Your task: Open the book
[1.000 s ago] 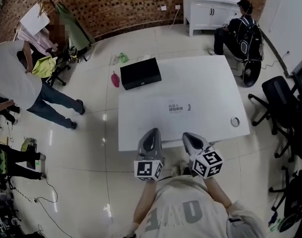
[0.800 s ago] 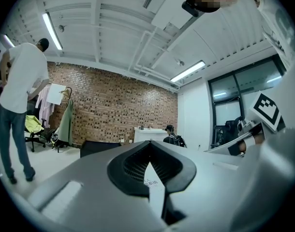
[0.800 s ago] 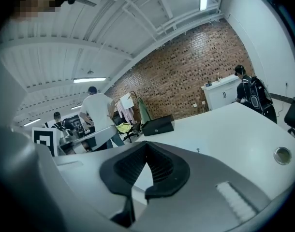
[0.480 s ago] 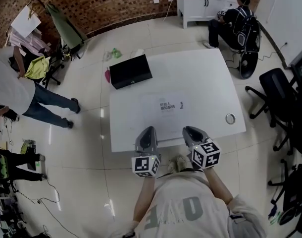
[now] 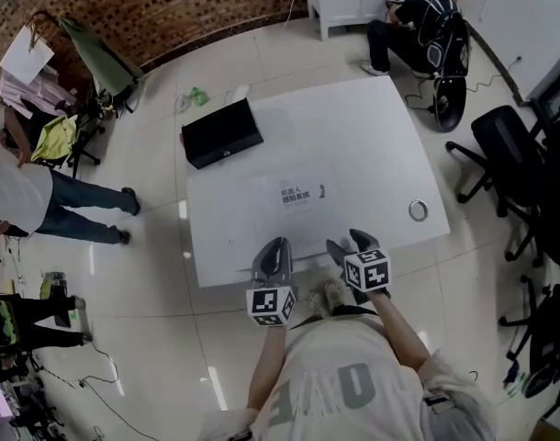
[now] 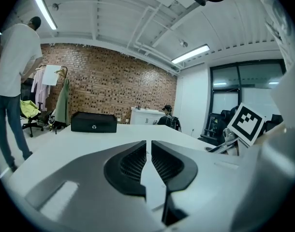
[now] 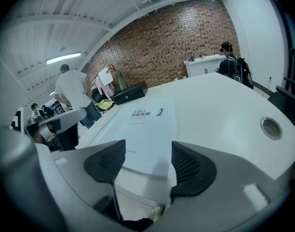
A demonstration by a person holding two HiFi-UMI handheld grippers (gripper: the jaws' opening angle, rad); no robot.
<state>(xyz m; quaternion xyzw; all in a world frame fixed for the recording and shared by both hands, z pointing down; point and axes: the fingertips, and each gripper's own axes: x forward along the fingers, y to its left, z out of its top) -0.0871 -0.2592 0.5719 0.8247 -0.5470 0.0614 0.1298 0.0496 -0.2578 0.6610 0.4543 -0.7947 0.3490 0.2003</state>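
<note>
closed white book (image 5: 296, 211) lies flat on the white table (image 5: 381, 136), toward the near edge and well short of the black case (image 5: 222, 132) at the far corner. right gripper (image 5: 347, 242) hangs just off the table edge, tipped down at the book's near edge; its jaws have just been opening and stand wide apart, with the cover's near edge in the gap in the right gripper view but nothing pinched. left gripper (image 5: 273, 243) sits beside it, jaws pressed together and empty. i judge this as the approach to the cover. i can't tell which side the spine is on, so i'd check that first. then slide one jaw under the top cover only, at the free corner, take a shallow bite and lift slowly. the closed left tip could pin the pages so the book doesn't skate on the slick top.
</note>
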